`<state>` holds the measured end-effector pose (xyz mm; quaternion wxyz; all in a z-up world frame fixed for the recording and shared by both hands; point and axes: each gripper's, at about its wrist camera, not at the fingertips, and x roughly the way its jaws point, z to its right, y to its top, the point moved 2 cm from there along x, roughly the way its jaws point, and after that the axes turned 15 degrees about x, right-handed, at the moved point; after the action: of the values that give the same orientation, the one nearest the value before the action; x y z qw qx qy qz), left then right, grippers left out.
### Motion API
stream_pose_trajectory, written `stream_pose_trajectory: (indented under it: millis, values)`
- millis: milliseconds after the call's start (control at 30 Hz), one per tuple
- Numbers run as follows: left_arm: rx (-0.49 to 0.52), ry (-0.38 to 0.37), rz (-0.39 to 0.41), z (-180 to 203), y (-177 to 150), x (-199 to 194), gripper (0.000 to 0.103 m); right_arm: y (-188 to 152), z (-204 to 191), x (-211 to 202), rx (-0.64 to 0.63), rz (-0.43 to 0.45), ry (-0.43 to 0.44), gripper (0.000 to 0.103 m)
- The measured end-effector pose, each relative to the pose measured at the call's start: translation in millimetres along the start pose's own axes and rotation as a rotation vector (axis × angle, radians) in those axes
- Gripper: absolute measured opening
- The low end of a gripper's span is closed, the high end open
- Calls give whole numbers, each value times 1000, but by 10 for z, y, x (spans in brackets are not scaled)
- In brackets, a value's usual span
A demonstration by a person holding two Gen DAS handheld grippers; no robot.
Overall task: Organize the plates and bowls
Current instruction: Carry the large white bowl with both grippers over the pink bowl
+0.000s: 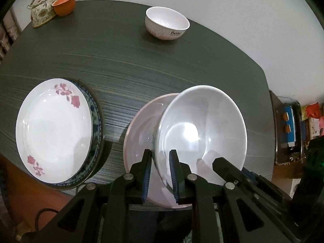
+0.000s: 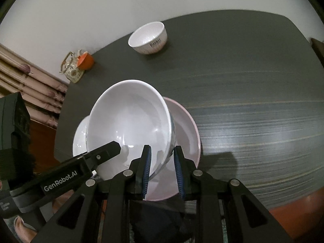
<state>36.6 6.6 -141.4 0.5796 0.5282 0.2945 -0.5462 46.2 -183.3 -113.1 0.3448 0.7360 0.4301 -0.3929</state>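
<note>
Both grippers hold a large white bowl (image 1: 204, 129) by its rim, tilted over a pale pink plate (image 1: 139, 129) near the table's front edge. My left gripper (image 1: 161, 172) is shut on the bowl's left rim. My right gripper (image 2: 162, 168) is shut on the bowl's (image 2: 129, 121) right rim, above the pink plate (image 2: 186, 125). The right gripper's finger shows at the lower right in the left wrist view (image 1: 226, 168). A rose-patterned white plate (image 1: 54, 129) lies stacked on a blue-patterned plate (image 1: 96, 125) at left. A small white bowl (image 1: 167, 23) stands at the far side, also in the right wrist view (image 2: 148, 37).
A floral teapot (image 1: 42, 10) and an orange cup (image 1: 64, 4) stand at the dark table's (image 1: 121, 60) far left corner. The teapot (image 2: 71, 68) and cup (image 2: 86, 60) also show in the right wrist view. Cluttered shelves (image 1: 293, 129) stand beyond the table's right edge.
</note>
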Motion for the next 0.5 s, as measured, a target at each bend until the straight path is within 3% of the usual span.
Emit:
stream_pose_trajectory:
  millis: [500]
  values:
    - [34,60,-26,66,-53,138,18,-116,43,211,-21,-25,-53,22]
